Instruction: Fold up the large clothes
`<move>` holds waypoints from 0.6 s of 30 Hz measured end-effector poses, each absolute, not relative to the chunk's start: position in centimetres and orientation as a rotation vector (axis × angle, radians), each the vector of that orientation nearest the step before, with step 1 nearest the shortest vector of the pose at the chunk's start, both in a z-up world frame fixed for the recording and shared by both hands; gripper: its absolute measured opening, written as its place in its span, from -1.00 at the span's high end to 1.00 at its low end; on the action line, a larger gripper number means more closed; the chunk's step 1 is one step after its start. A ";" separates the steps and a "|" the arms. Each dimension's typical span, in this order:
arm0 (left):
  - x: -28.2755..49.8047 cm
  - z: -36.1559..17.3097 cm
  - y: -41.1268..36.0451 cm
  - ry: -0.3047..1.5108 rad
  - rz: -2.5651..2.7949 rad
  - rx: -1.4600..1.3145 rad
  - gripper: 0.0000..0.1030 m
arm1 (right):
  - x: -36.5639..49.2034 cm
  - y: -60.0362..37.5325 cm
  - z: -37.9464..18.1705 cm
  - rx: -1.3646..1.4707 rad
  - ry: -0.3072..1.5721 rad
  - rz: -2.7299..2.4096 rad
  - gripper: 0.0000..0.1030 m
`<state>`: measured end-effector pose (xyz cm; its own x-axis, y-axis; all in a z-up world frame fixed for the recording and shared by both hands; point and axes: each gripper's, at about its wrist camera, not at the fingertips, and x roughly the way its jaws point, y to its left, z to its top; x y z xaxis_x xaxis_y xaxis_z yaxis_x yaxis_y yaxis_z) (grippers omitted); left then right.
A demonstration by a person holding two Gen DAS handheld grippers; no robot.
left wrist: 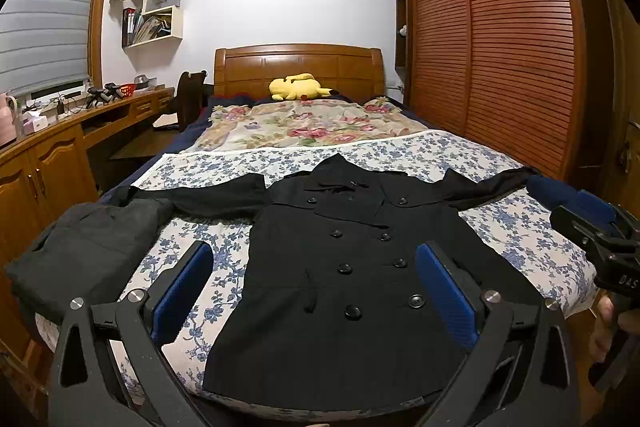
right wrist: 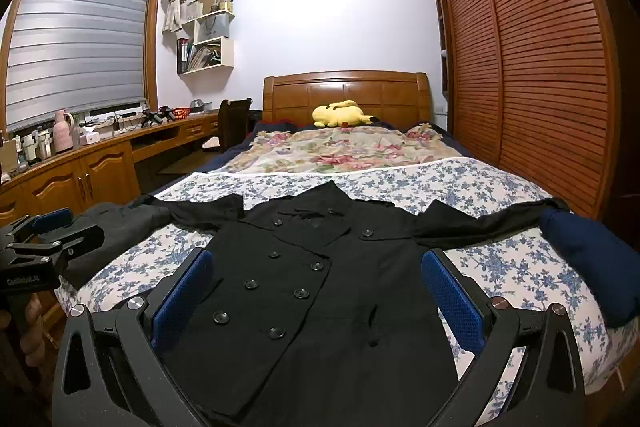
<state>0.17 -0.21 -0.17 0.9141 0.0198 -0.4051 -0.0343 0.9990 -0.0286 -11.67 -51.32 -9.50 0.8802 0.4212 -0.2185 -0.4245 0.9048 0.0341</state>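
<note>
A black coat lies flat on the bed, sleeves spread (nothing folded yet); both hand-held grippers hover over the coat, jaws wide, empty.

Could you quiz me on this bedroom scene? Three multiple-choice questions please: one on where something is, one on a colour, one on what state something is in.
1. Where does the yellow plush toy lie?
A. at the head of the bed, by the wooden headboard
B. on the desk
C. on the coat

2. What colour are the pads on the fingers of the two grippers?
A. red
B. blue
C. white

3. How does the black double-breasted coat lie?
A. folded in half
B. rolled up
C. flat, buttoned, sleeves spread out

Answers:
1. A: the yellow plush toy lies in front of the wooden headboard.
2. B: the pads of the left gripper and those of the right gripper are blue.
3. C: the black double-breasted coat lies flat on the blue-flowered sheet, both sleeves out sideways, both grippers open and off it.
</note>
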 end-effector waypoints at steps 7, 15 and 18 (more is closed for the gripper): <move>0.2 0.1 -0.4 0.414 0.028 -0.033 -0.97 | -11.7 -51.3 -9.5 -0.013 0.221 0.443 -1.00; -0.1 0.9 -0.7 0.407 0.029 -0.032 -0.97 | -11.7 -51.4 -9.6 -0.009 0.217 0.445 -1.00; -0.2 0.8 -0.6 0.406 0.028 -0.033 -0.97 | -11.7 -51.4 -9.6 -0.008 0.217 0.446 -1.00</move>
<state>-0.17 -0.57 0.76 0.9184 0.0201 -0.3952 -0.0335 0.9991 -0.0270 -11.72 -51.39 -9.59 0.8796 0.4269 -0.2100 -0.4285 0.9027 0.0401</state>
